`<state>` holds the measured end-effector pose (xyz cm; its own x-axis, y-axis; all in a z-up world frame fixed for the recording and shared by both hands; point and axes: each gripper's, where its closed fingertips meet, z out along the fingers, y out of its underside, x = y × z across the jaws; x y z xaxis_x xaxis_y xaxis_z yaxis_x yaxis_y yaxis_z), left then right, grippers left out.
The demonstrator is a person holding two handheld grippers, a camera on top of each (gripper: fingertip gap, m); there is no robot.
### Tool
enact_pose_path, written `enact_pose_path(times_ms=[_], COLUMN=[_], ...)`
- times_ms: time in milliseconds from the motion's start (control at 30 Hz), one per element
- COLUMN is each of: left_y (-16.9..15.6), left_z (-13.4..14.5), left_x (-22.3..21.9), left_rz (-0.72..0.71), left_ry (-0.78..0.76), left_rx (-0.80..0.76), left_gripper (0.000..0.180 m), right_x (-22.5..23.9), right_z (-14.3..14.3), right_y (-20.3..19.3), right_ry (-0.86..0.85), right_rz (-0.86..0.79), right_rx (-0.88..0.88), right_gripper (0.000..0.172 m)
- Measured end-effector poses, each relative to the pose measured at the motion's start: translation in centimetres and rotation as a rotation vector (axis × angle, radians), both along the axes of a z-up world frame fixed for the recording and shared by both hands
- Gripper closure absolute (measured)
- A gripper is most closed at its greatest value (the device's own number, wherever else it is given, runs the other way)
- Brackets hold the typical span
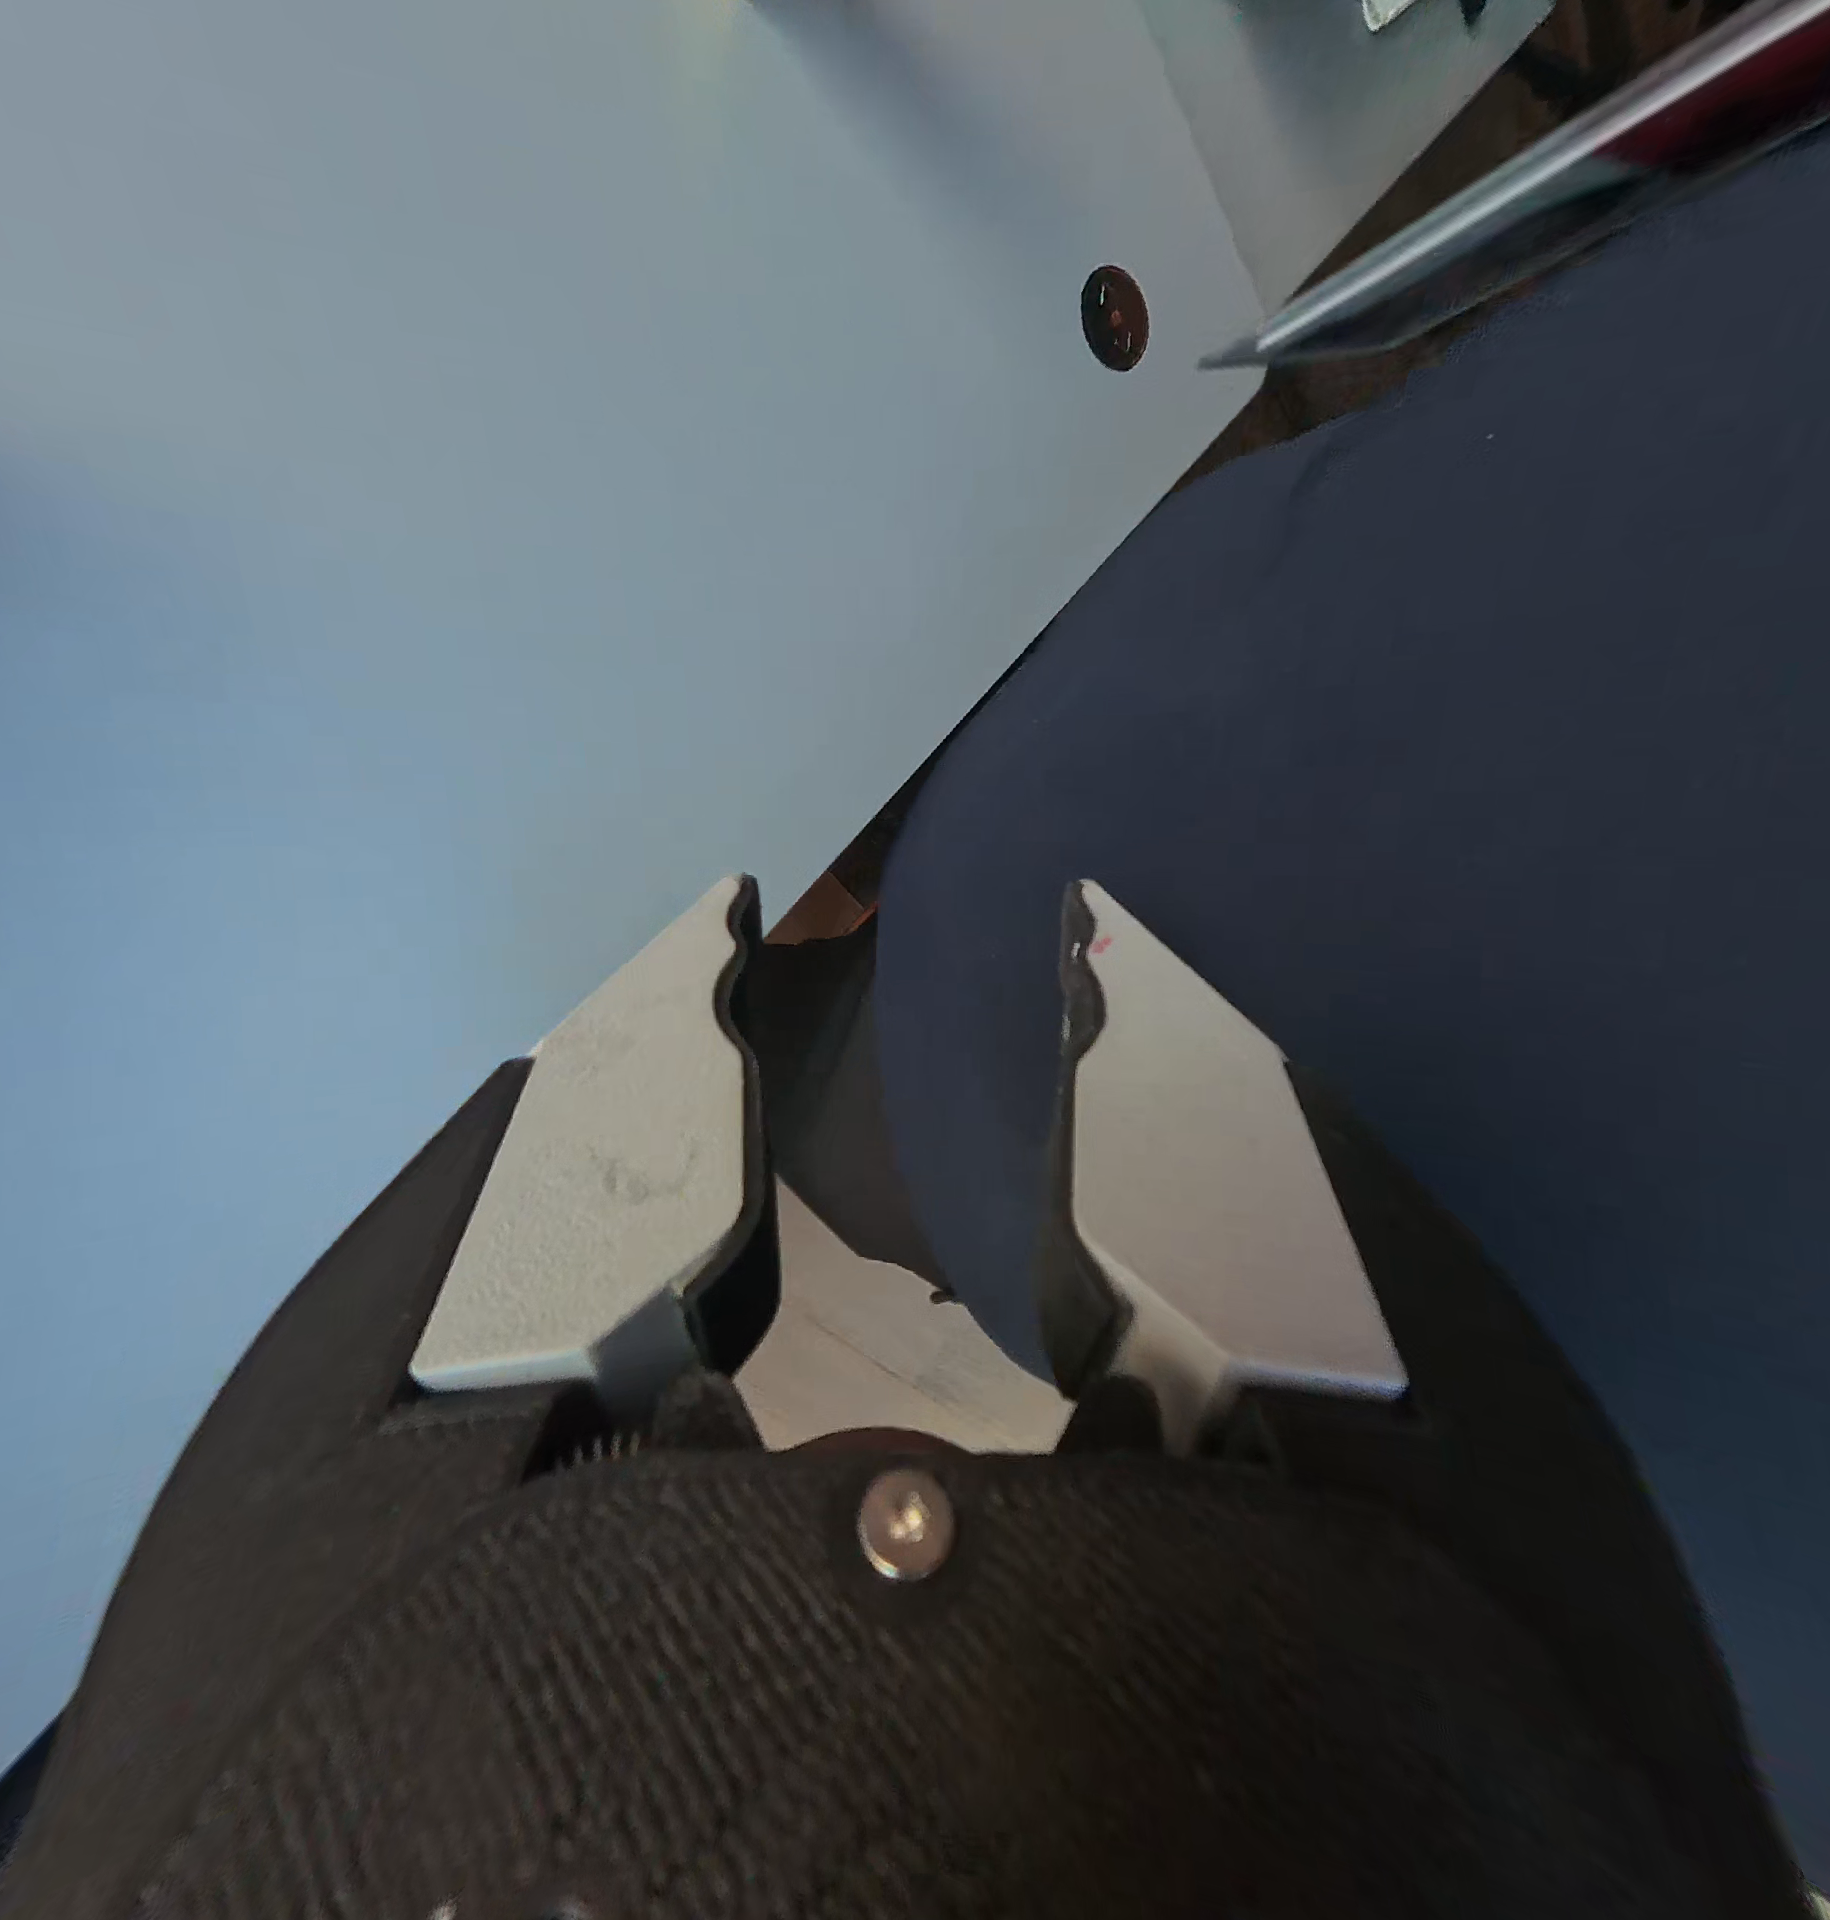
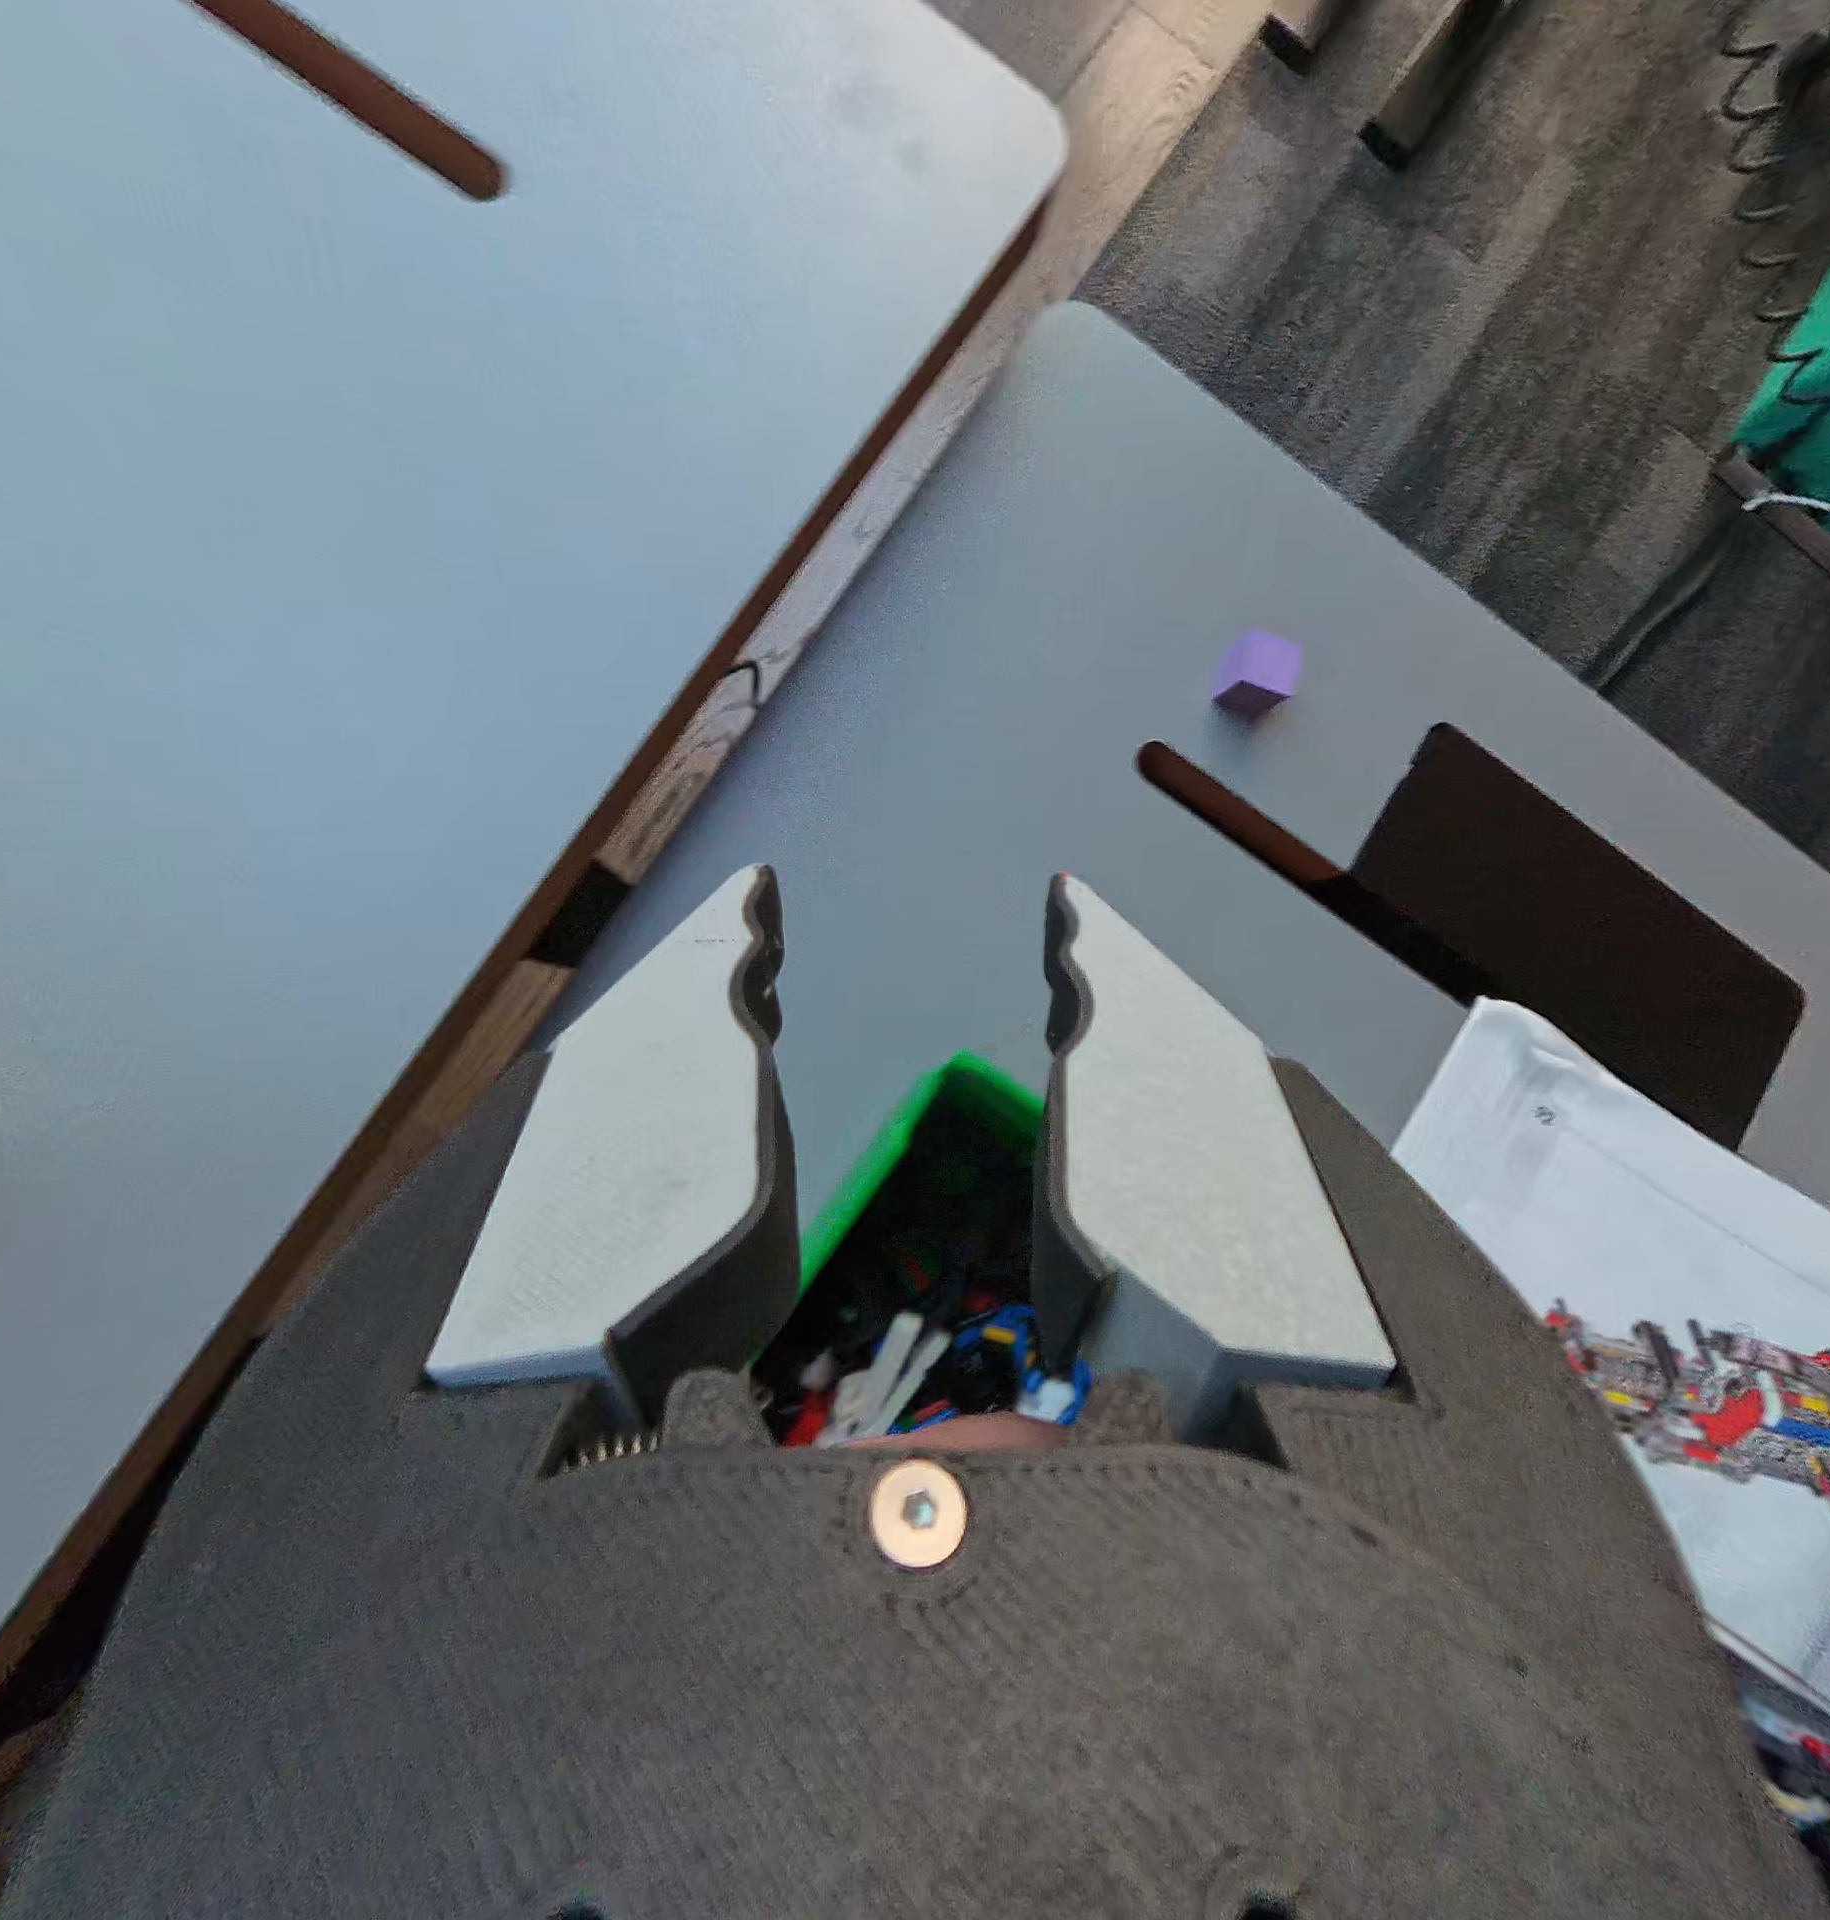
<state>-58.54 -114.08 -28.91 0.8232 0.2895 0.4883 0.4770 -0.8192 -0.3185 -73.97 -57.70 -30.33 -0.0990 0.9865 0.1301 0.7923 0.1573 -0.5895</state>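
My left gripper [image 1: 911, 904] is open with nothing between its fingers. It hangs at the edge of a grey table [image 1: 475, 520], beside a dark navy cloth surface [image 1: 1410, 831] on the right. My right gripper [image 2: 911, 894] is open and empty above another grey table [image 2: 1046, 623]. Under its fingers stands a green bin [image 2: 890, 1153] full of small coloured building pieces [image 2: 921, 1351]. A purple cube [image 2: 1256, 673] lies on the table ahead to the right.
A white instruction booklet [image 2: 1617, 1299] with a coloured picture lies at the right. A dark brown panel [image 2: 1576, 925] and a brown slot [image 2: 1233, 810] sit near the cube. A second table [image 2: 371, 520] stands to the left across a gap. Carpet lies beyond. The gap from one gripper's tips to the other's is roughly 60 cm.
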Motion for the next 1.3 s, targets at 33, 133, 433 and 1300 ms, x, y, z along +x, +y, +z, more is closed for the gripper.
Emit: enact_pose_path(times_ms=[33,133,433,1300], left_y=[0.4,0.6,0.6,1.9], left_z=[-0.5,-2.2,-2.9,-4.8], left_x=[0.5,1.9,2.7,2.5], left_rz=[0.025,0.124,0.378,0.240], left_ry=[-0.011,-0.035,-0.022,0.077], left_rx=[-0.007,-0.071,-0.234,-0.309], left_gripper=[0.125,0.129,0.133,0.132], right_x=[-1.4,-5.6,-13.6,-10.8], right_z=[-0.8,-4.3,-15.8,-9.7], right_y=[2.5,8.5,16.3,12.7], right_ry=[-0.003,-0.042,-0.243,-0.084], right_rz=[-0.026,-0.083,-0.108,0.042], right_rx=[0.009,0.003,0.025,0.157], right_gripper=[0.123,0.123,0.123,0.145])
